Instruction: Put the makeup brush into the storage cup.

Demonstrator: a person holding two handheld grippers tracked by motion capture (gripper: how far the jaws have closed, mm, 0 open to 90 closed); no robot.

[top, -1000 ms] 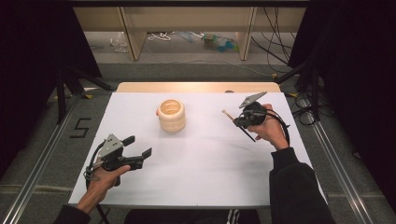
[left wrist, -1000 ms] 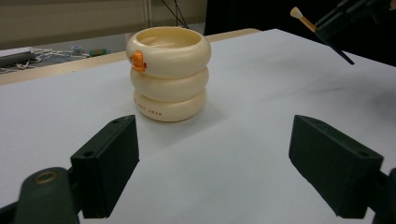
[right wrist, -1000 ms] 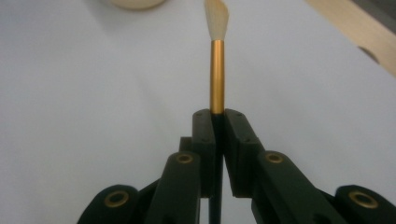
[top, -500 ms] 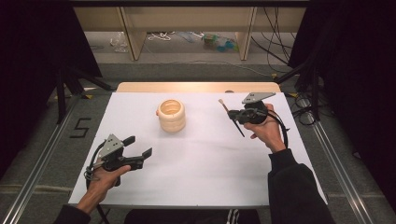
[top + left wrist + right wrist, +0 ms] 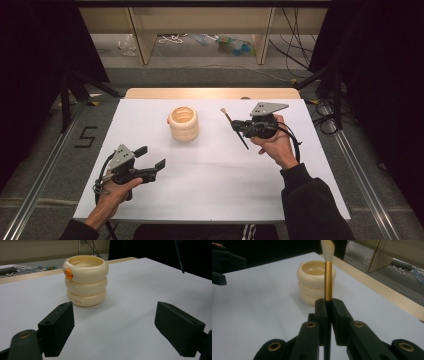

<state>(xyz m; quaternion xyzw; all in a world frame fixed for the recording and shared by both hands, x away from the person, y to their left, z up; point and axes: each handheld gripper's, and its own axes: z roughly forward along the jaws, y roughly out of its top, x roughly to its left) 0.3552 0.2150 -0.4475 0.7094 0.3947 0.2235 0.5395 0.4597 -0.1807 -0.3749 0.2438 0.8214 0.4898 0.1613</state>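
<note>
A cream ribbed cup (image 5: 183, 123) made of three stacked rings stands at the middle back of the white table (image 5: 210, 170); it is close ahead in the left gripper view (image 5: 86, 281), with a small orange tab on its rim. My right gripper (image 5: 236, 125) is shut on a brush (image 5: 234, 129) with a gold ferrule (image 5: 328, 281) and white bristles, held in the air to the right of the cup, bristles up and toward it. My left gripper (image 5: 152, 157) hovers low at the front left, jaws wide open with nothing between them (image 5: 115, 327).
A wooden strip (image 5: 210, 93) runs along the table's far edge. Beyond it are shelf legs and cables on the floor (image 5: 220, 42). Metal rails flank the table on both sides, and a "5" mark (image 5: 86, 136) sits on the floor at left.
My right hand has carried the brush leftward and a little up, closer to the cup. The left hand and the cup have stayed put.
</note>
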